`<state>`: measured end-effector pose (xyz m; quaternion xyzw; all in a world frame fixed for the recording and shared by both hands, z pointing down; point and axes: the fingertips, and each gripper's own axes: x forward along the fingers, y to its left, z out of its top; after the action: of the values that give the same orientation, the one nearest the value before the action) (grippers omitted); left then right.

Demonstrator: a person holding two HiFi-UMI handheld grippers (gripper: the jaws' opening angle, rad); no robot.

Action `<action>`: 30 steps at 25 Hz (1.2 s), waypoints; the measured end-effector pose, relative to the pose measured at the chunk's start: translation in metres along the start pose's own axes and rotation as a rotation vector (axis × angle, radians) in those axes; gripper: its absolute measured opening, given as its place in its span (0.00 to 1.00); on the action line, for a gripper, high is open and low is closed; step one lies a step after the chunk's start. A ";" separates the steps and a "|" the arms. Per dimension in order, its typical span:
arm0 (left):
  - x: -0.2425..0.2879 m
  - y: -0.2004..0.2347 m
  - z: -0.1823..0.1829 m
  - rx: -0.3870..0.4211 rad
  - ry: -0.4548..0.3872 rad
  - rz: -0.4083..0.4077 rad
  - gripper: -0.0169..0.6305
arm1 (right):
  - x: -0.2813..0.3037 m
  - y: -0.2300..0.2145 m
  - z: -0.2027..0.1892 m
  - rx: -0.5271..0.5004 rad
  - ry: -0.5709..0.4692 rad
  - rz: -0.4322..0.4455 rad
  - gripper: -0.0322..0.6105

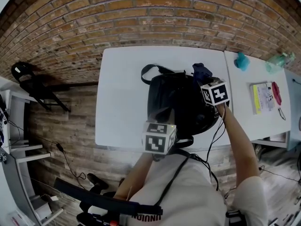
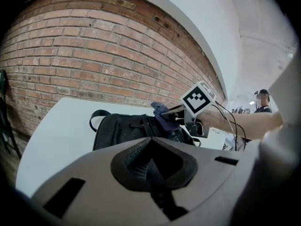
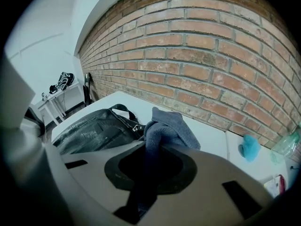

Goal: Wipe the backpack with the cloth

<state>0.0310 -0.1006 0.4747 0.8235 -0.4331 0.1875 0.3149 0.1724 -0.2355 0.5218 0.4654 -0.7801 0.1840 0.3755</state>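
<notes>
A big white table (image 1: pixel 122 98) is set by a red brick wall (image 1: pixel 141 22). A black fabric backpack (image 1: pixel 176 102) is laid on it. Its near edge is pinched by the left gripper (image 2: pixel 151 166). A small blue cloth (image 3: pixel 171 126) is pinched by the right gripper (image 3: pixel 153 147) over the backpack's far end.

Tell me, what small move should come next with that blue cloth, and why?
Probably lower the right gripper so the blue cloth presses onto the black backpack, then sweep it across. The cloth is clamped in its jaws near the bag's far edge, and the left gripper seems to steady the bag by a dark strap.
</notes>
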 end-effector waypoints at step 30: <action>-0.003 0.001 -0.005 -0.013 0.003 -0.007 0.03 | -0.040 0.057 -0.059 -0.064 0.041 0.076 0.11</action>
<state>0.0278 -0.0957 0.4769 0.8227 -0.4309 0.1847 0.3215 0.1592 -0.1461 0.5335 0.4194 -0.7947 0.1825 0.3991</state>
